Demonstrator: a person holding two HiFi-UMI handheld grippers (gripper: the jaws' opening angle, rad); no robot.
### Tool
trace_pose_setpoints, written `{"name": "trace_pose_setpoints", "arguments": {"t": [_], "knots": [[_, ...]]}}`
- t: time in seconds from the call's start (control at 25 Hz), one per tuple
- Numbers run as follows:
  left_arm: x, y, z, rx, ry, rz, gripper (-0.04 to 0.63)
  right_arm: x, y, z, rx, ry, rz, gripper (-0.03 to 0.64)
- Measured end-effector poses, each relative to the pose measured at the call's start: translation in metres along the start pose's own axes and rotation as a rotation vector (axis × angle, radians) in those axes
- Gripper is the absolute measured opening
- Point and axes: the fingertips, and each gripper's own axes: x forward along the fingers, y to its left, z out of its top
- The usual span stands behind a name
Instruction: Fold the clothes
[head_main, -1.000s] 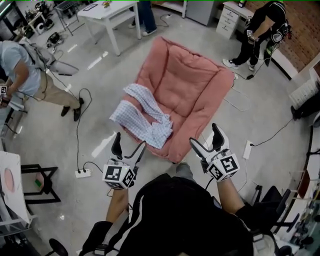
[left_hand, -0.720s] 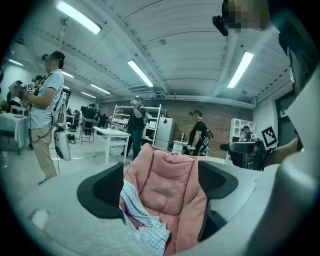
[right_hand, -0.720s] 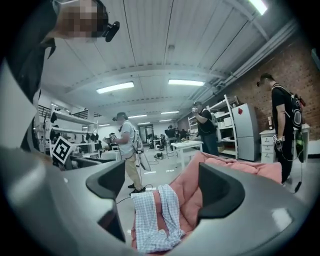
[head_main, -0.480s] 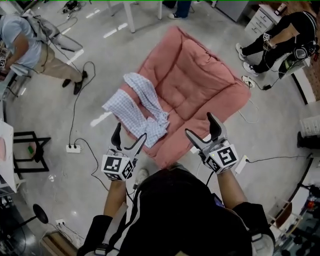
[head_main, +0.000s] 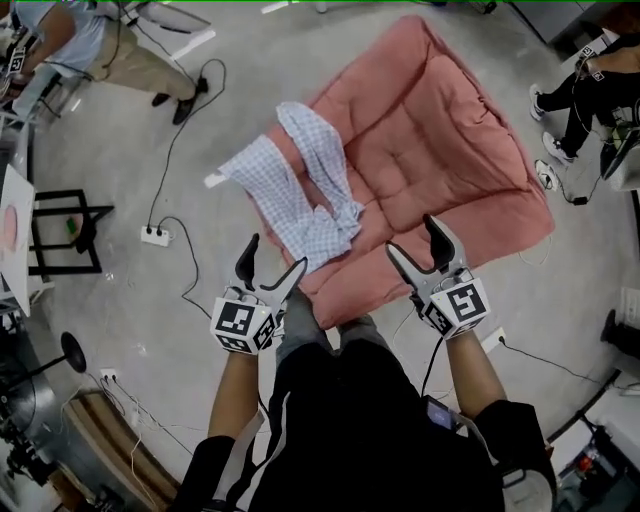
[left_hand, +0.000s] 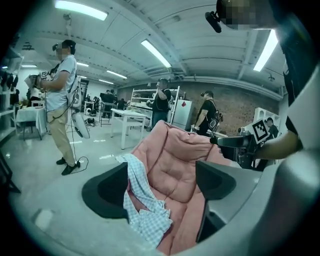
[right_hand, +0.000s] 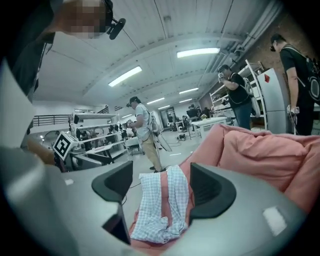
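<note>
A crumpled checked garment (head_main: 300, 190), possibly trousers, drapes over the left edge of the pink cushion (head_main: 440, 130), its shape lost in folds. Near it, the left gripper (head_main: 275, 255) and right gripper (head_main: 412, 237) hang with jaws apart, just narrowed, nothing between them.

The crumpled cloth garment (head_main: 285, 200) is checked pale blue and white, the quilted cushion (head_main: 440, 140) salmon pink, the concrete floor (head_main: 110, 140) pale grey, and the left gripper (head_main: 275, 255) and right gripper (head_main: 412, 235) bear black-on-white square markers.
</note>
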Motion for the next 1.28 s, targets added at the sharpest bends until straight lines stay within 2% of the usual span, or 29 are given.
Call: {"name": "trace_pose_setpoints", "arguments": {"t": [0.28,0.48,0.68,1.0,1.16,1.28], "knots": [[0.021,0.031,-0.065,-0.053,0.109,0.01,0.412,0.049,0.016,-0.052,0.015,0.093,0.06,0.333],[0.072,0.056,-0.098,-0.042,0.145,-0.025,0.391,0.081,-0.002,-0.095,-0.023,0.163,0.073,0.305],[0.106,0.077,-0.145,-0.064,0.206,-0.069,0.366,0.11,-0.011,-0.141,-0.089,0.271,0.085,0.268],[0.16,0.109,-0.228,-0.065,0.301,-0.118,0.313,0.174,-0.032,-0.225,-0.099,0.356,0.117,0.233],[0.168,0.12,-0.274,-0.103,0.355,-0.128,0.307,0.192,-0.024,-0.276,-0.168,0.454,0.193,0.233],[0.176,0.124,-0.299,-0.123,0.382,-0.128,0.307,0.2,-0.027,-0.309,-0.165,0.531,0.233,0.23]]}}
